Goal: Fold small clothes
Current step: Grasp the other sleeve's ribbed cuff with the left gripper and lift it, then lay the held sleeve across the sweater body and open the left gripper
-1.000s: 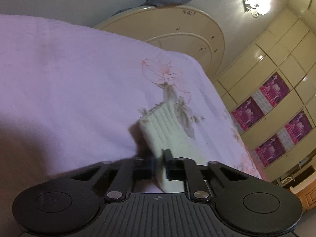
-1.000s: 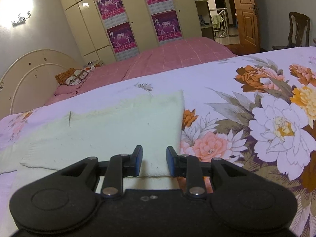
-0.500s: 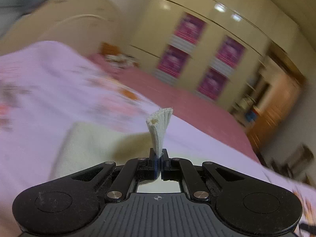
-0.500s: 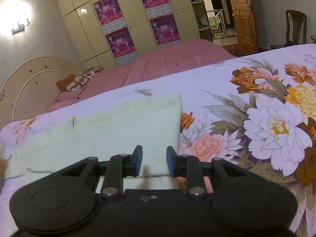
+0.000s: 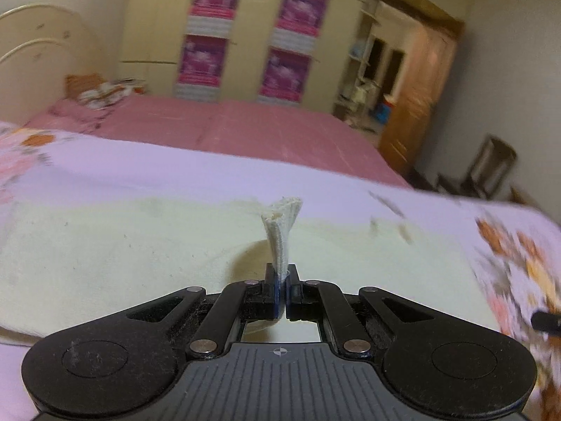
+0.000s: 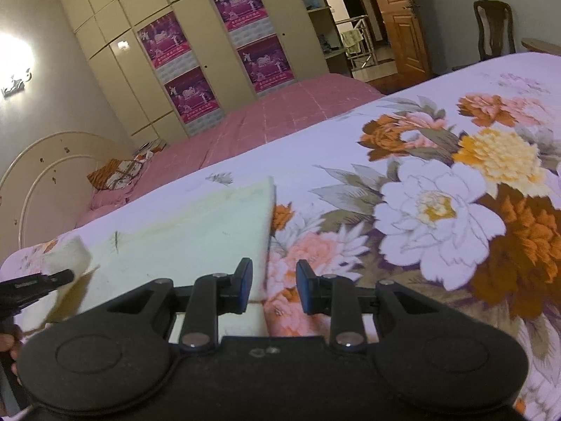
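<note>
Item: cream garment (image 5: 140, 263), spread on floral bedspread (image 6: 438, 210). Left gripper (image 5: 282, 293), clenched on its ribbed corner (image 5: 282, 231), had swept that corner across the garment; fold apparently half-made. Right gripper (image 6: 273, 286) parted astride the garment's right edge, gripping nothing.

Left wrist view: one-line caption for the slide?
Left hand-held gripper shut on a bunched ribbed edge of the cream garment, lifting it over the floral bedspread.

A floral bedsheet (image 6: 438, 210) with large white, orange and yellow blooms covers the near bed, and a pink bedspread (image 6: 298, 105) lies on the bed beyond it. Behind stand cream wardrobes (image 6: 115, 70) bearing purple posters (image 6: 264, 61), a wooden door (image 6: 403, 28) and a dark chair (image 6: 494, 28).
</note>
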A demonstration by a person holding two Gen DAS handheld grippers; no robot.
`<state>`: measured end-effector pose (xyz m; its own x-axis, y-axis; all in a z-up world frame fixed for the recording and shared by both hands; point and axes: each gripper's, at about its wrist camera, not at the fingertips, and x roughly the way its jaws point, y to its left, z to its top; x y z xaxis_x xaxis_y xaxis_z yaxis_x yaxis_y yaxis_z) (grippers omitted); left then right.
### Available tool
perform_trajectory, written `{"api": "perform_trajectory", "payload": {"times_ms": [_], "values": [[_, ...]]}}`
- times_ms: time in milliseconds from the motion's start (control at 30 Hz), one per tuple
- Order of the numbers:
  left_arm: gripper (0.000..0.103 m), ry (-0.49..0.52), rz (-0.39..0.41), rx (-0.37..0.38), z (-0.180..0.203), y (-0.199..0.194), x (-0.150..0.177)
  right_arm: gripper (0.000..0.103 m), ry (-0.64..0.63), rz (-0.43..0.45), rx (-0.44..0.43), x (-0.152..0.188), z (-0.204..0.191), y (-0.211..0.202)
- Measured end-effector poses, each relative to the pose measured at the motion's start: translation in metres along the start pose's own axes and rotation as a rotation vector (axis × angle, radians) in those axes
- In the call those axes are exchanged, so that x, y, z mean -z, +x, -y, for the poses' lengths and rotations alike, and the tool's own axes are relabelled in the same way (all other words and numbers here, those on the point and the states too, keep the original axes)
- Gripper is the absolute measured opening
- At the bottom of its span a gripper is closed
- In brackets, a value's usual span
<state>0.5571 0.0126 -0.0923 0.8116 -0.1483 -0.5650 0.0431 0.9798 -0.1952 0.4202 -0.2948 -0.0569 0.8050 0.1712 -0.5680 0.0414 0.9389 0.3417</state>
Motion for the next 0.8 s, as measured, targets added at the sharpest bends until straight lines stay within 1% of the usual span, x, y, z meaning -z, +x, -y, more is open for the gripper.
{"api": "perform_trajectory", "payload": {"times_ms": [100,233,267,300,333,367,433,533,567,600,667,767,800], "values": [[0.003,0.046,-0.030,0.021,0.033,0.002,0.003,0.029,0.014,-0.011,-0.008,0.003,0.001,0.000],[0.004,0.065,-0.057,0.037,0.057,0.005,0.009,0.032,0.017,-0.022,-0.031,0.004,-0.006,0.001],[0.022,0.074,-0.052,0.043,0.059,0.007,0.009,0.035,0.018,-0.024,-0.043,0.003,-0.009,0.001],[0.040,0.075,-0.040,0.068,0.057,0.007,0.008,0.037,0.021,-0.028,-0.057,0.002,-0.013,0.003],[0.069,0.074,-0.020,0.108,0.060,-0.002,0.009,0.041,0.024,-0.033,-0.073,0.002,-0.017,0.005],[0.070,0.078,0.010,0.112,0.058,-0.014,0.011,0.044,0.026,-0.039,-0.090,0.002,-0.021,0.008],[0.070,0.098,0.043,0.080,0.053,-0.037,0.011,0.045,0.026,-0.051,-0.122,0.002,-0.031,0.015],[0.070,0.015,0.074,0.008,0.017,-0.073,0.016,0.045,0.062,-0.087,-0.184,0.005,-0.049,0.035],[0.069,-0.010,0.088,-0.033,-0.001,-0.089,0.020,0.045,0.079,-0.101,-0.205,0.005,-0.055,0.042],[0.069,-0.027,0.092,-0.074,-0.017,-0.099,0.023,0.045,0.095,-0.116,-0.225,0.007,-0.060,0.050],[0.064,-0.061,0.092,-0.162,-0.051,-0.122,0.034,0.045,0.122,-0.145,-0.253,0.009,-0.070,0.067],[0.064,-0.109,0.059,-0.242,-0.093,-0.140,0.045,0.044,0.156,-0.195,-0.282,0.013,-0.084,0.091],[0.064,-0.126,0.042,-0.246,-0.102,-0.141,0.049,0.044,0.157,-0.203,-0.289,0.014,-0.089,0.096]]}}
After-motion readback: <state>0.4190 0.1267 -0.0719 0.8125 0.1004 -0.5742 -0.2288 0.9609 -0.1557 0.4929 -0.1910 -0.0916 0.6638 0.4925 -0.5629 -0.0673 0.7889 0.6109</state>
